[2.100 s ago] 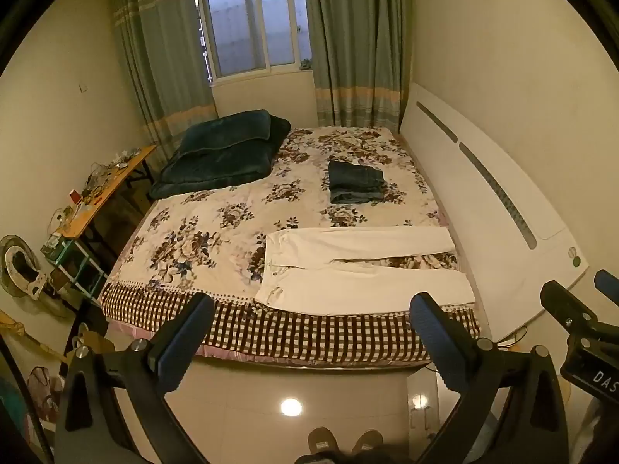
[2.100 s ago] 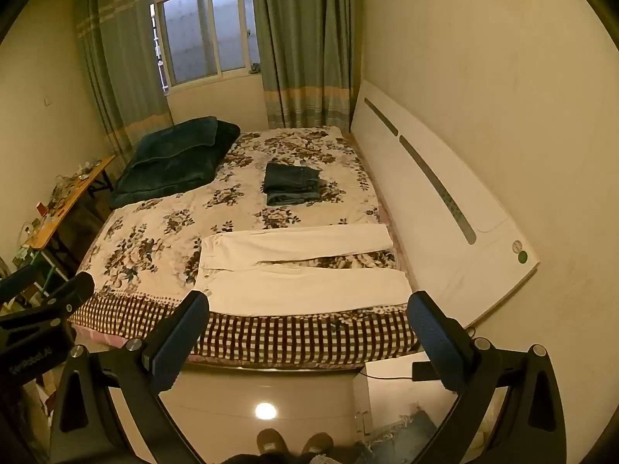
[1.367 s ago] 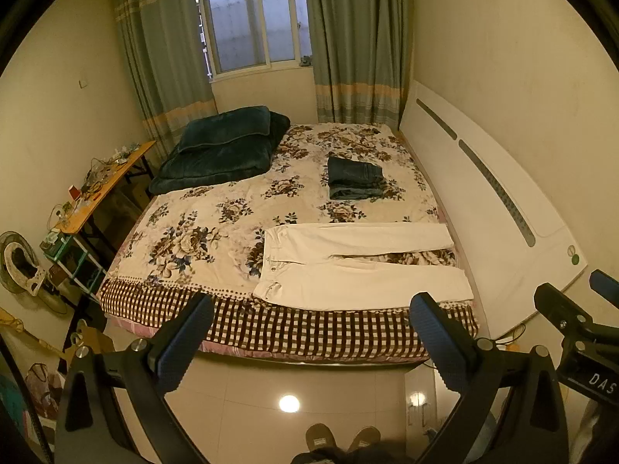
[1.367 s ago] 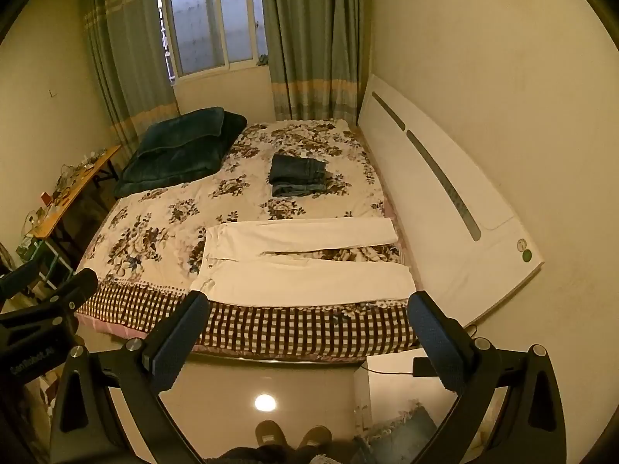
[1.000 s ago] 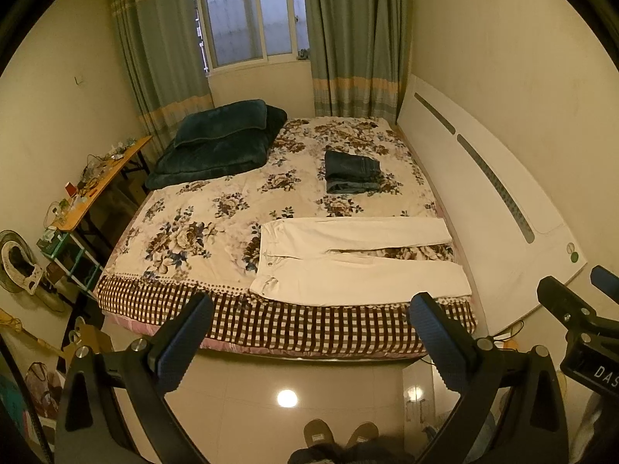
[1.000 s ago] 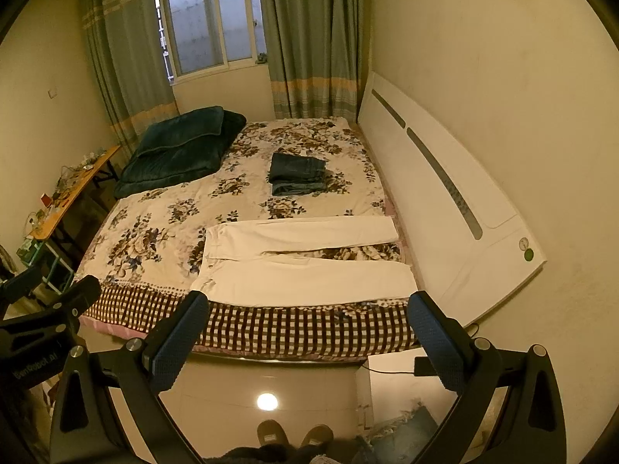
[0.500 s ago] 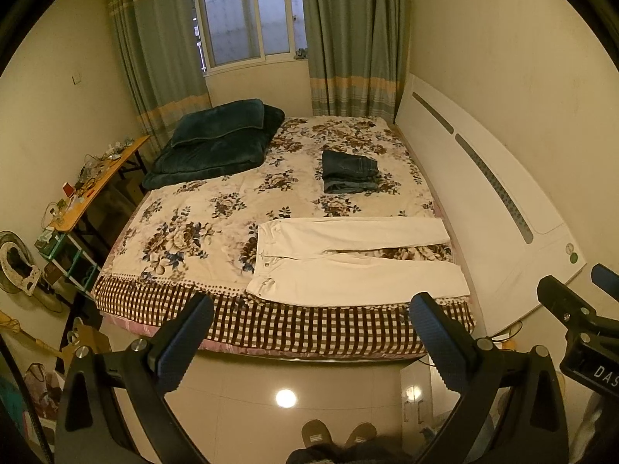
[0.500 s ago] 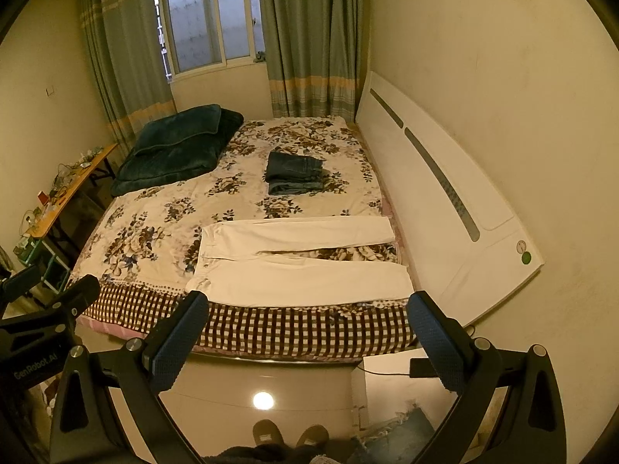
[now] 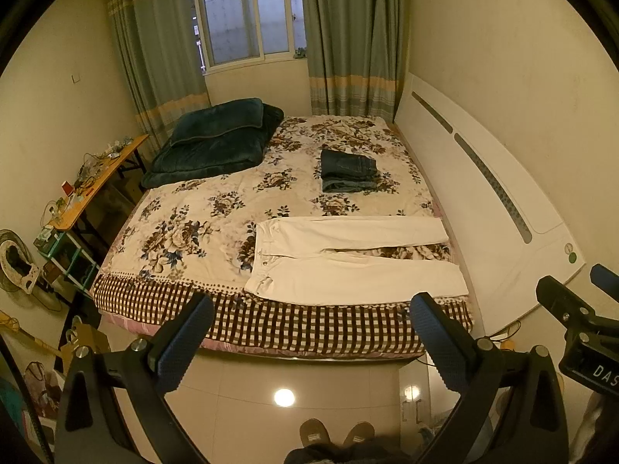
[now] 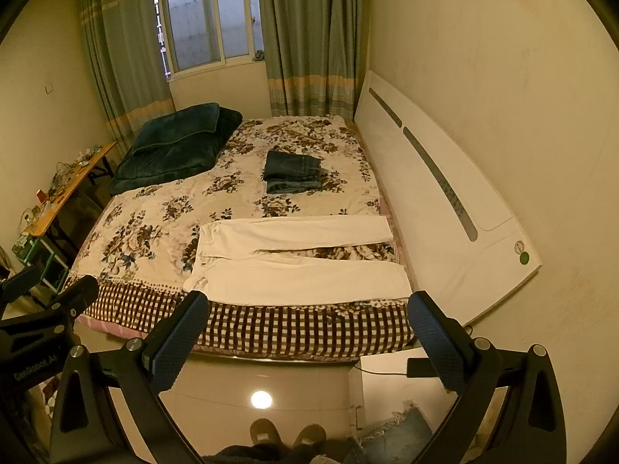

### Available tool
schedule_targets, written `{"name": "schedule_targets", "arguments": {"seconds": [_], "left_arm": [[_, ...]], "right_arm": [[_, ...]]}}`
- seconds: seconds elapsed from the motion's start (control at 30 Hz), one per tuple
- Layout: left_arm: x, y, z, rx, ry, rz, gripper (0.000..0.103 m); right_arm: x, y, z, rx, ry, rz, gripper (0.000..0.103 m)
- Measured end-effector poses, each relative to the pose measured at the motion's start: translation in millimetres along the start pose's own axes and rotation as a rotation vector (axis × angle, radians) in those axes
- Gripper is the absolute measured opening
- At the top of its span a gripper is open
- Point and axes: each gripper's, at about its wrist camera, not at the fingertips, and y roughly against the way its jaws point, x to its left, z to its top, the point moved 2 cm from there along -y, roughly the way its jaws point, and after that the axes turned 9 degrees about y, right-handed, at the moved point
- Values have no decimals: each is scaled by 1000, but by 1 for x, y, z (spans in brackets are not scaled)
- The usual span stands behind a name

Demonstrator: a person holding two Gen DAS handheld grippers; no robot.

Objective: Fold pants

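Note:
White pants point(image 9: 356, 261) point(image 10: 298, 257) lie spread flat near the front edge of the flower-print bed point(image 9: 185, 228) point(image 10: 131, 232), waistband to the left, both legs running to the right. My left gripper point(image 9: 309, 324) is open and held high over the floor, well short of the bed. My right gripper point(image 10: 307, 323) is open too, at about the same distance, with nothing between its fingers. Each gripper shows at the edge of the other's view.
Folded dark jeans point(image 9: 348, 170) point(image 10: 294, 174) rest farther back on the bed. A dark green quilt point(image 9: 216, 143) is piled at the back left. A white headboard point(image 9: 483, 208) leans along the right wall. A cluttered desk point(image 9: 89, 189) stands left. A person's slippers point(image 9: 336, 431) stand on glossy tile.
Both grippers have drifted slightly, so the bed shifted a little in view. The pants have not moved and both grippers stay open.

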Motion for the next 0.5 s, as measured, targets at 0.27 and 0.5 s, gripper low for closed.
{"name": "schedule_targets", "arguments": {"seconds": [0.27,0.5], "left_arm": [[0,0,-2,-1,5,-2,103],[3,0,-3,-3,5,-1,103]], "right_arm": [[-1,-1,-3,3,2,2,103],[1,0,-4,3,3,3,103]]}}
